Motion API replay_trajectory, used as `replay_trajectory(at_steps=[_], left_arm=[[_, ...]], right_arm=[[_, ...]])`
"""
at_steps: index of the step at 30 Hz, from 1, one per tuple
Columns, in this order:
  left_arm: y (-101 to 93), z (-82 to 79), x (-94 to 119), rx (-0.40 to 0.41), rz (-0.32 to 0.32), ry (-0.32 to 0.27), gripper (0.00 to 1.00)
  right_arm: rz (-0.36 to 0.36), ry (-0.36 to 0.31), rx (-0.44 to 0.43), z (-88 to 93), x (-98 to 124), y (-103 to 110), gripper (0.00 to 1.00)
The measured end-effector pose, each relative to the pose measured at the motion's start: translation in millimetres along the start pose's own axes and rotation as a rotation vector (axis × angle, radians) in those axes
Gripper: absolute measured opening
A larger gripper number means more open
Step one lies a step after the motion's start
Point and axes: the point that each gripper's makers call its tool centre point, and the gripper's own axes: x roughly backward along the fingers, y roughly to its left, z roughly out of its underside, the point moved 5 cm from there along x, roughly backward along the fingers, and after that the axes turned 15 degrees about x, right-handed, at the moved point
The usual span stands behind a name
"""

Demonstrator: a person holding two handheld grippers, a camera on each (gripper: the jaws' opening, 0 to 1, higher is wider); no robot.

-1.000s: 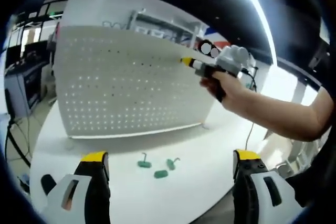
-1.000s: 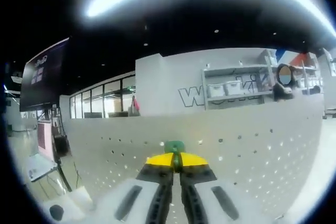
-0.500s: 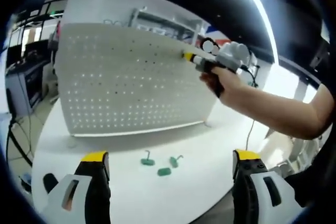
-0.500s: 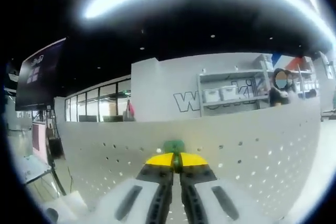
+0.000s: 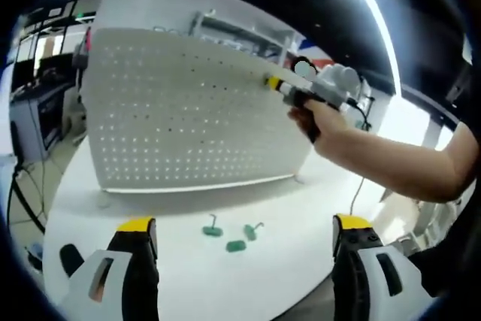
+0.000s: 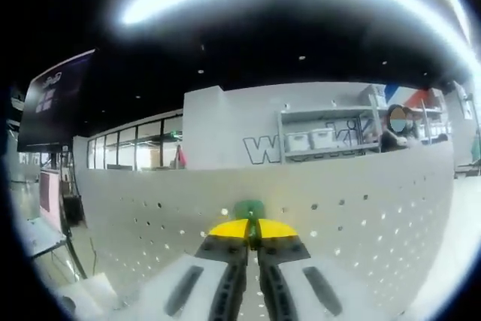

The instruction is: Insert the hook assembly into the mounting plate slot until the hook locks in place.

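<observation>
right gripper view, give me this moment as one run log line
right gripper: shut on green hook | at pegboard top row | left gripper: open, idle | three spare hooks on table

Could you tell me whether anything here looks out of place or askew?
Nothing stands out. The pegboard stands upright on the white table, three green hooks lie loose before it, and the right gripper holds a green hook at the board.
</observation>
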Motion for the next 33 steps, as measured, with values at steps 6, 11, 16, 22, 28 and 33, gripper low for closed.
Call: replay_trajectory(at_steps=[6, 11, 16, 22, 28, 33], left_arm=[[0.7, 0.4, -1.1, 0.000, -0.001, 0.006, 0.98], [0.0, 0.4, -1.6, -0.003, 0.000, 0.007, 0.98], [-0.6, 1.9, -1.0, -0.003, 0.000, 0.012, 0.98], [-3.8, 1.0, -0.8, -0.022, -0.006, 0.017, 1.00], [-9.6, -2.2, -1.0, -0.033, 0.005, 0.010, 1.00], [-12.9, -1.1, 0.6, -0.038, 0.011, 0.009, 1.00]], right_arm=[[0.002, -0.006, -0.005, 0.3, -2.5, 1.9, 0.01], [0.013, 0.000, -0.001, 0.1, -2.2, 2.3, 0.01], [0.008, 0.020, -0.016, -0.8, -1.6, 1.7, 0.01], [-0.041, 0.037, -0.031, -0.6, -1.4, 1.9, 0.05], [-0.055, 0.049, -0.048, -4.8, 5.8, -3.1, 0.19], [-0.067, 0.029, 0.016, -20.0, 20.3, -14.6, 0.23]])
